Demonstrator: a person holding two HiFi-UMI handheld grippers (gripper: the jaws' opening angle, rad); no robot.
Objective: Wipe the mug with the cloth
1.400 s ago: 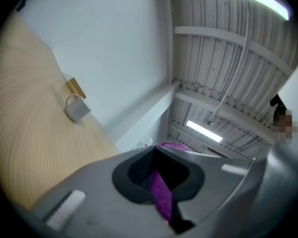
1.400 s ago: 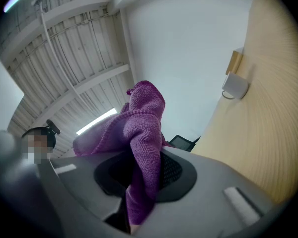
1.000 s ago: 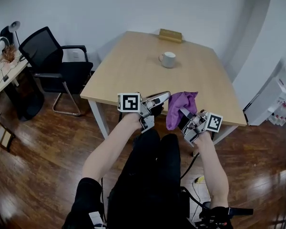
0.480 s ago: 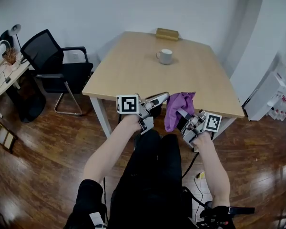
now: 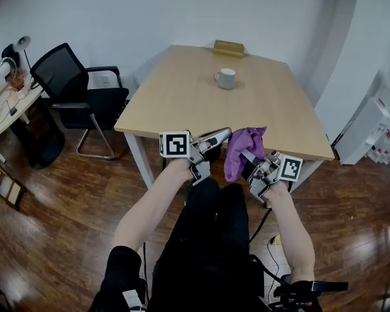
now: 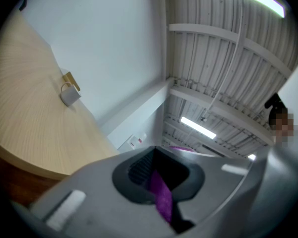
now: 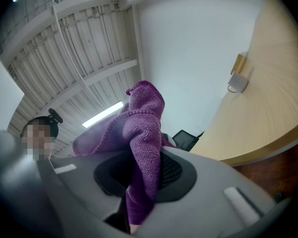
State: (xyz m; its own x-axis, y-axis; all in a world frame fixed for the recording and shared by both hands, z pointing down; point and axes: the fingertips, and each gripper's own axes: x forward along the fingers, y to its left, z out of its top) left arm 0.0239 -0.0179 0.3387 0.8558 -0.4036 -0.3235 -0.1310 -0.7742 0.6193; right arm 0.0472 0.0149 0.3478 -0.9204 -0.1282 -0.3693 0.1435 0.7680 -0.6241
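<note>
The table (image 5: 182,103) stretches away from the person, who stands at its near edge. The cloth (image 5: 242,149) hangs bunched over that edge, off the tabletop. The right gripper (image 5: 252,158) is clamped on its thick middle. The left gripper (image 5: 224,132), just left of it, has its jaws closed too, with a thin purple strip of the cloth caught in the seam. The mug (image 5: 226,78) stands upright on the far half, handle to the left, well apart from both grippers. It lies almost straight beyond the left gripper's tip and slightly left of the right gripper. Both need a long reach forward, I judge.
</note>
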